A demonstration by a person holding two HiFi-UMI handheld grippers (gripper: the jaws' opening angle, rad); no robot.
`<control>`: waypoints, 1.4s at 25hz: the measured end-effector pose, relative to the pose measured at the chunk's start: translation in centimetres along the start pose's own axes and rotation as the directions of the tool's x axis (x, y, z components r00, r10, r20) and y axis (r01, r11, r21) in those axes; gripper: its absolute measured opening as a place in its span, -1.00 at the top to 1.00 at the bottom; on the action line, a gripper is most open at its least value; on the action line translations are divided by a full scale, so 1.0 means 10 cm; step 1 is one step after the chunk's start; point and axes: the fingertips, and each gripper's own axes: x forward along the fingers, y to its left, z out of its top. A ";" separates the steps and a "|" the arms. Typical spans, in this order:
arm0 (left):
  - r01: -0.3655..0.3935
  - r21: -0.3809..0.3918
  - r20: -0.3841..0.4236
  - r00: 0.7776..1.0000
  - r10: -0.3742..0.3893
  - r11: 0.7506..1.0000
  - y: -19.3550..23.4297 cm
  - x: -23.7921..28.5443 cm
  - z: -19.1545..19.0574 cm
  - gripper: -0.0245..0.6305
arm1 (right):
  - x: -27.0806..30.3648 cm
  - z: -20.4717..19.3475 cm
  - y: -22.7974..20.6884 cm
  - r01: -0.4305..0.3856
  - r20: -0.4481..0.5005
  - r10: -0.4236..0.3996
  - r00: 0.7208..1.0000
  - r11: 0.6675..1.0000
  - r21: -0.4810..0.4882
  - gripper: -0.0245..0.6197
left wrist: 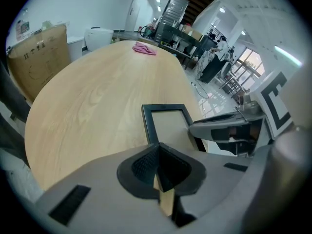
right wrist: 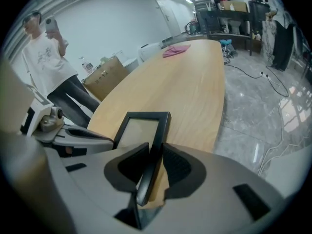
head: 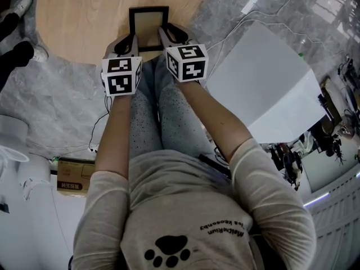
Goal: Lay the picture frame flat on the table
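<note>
A black picture frame (head: 149, 24) with a pale panel lies low at the near edge of the round wooden table (head: 84, 16). I cannot tell whether it rests fully flat. My right gripper (head: 169, 35) is shut on the frame's right rail (right wrist: 158, 130), which runs between its pads (right wrist: 155, 155). My left gripper (head: 128, 41) is at the frame's left side. Its pads (left wrist: 157, 152) meet, and the left rail (left wrist: 148, 126) ends right at their tips. Only a tan sliver shows below them. The grippers hide the frame's near edge in the head view.
A pink cloth (left wrist: 144, 48) lies at the table's far end. A white box (head: 264, 83) stands to the right of the table, a cardboard box (head: 76, 176) on the floor at the left. Cables trail over the grey floor. A person (right wrist: 46, 57) stands beyond the table.
</note>
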 end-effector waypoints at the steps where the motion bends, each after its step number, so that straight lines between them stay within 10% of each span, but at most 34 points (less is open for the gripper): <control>1: -0.001 -0.002 -0.003 1.000 0.001 1.000 0.00 0.00 -0.01 0.90 | -0.02 0.00 0.01 0.002 0.002 -0.001 1.000 1.000 -0.020 0.62; 11: -0.018 -0.005 -0.008 1.000 0.018 1.000 0.02 0.03 0.00 0.90 | -0.25 0.06 0.06 0.009 0.006 -0.009 1.000 0.997 -0.075 0.88; 18: 0.013 -0.148 -0.005 1.000 -0.013 0.989 0.08 0.04 -0.02 0.90 | -0.48 0.18 0.27 -0.022 0.009 0.023 1.000 0.995 -0.093 0.89; 35: 0.052 -0.084 0.112 0.993 -0.042 0.995 -0.37 -1.03 0.50 0.90 | -1.51 0.70 0.59 0.025 0.076 -0.019 0.997 0.997 -0.074 0.89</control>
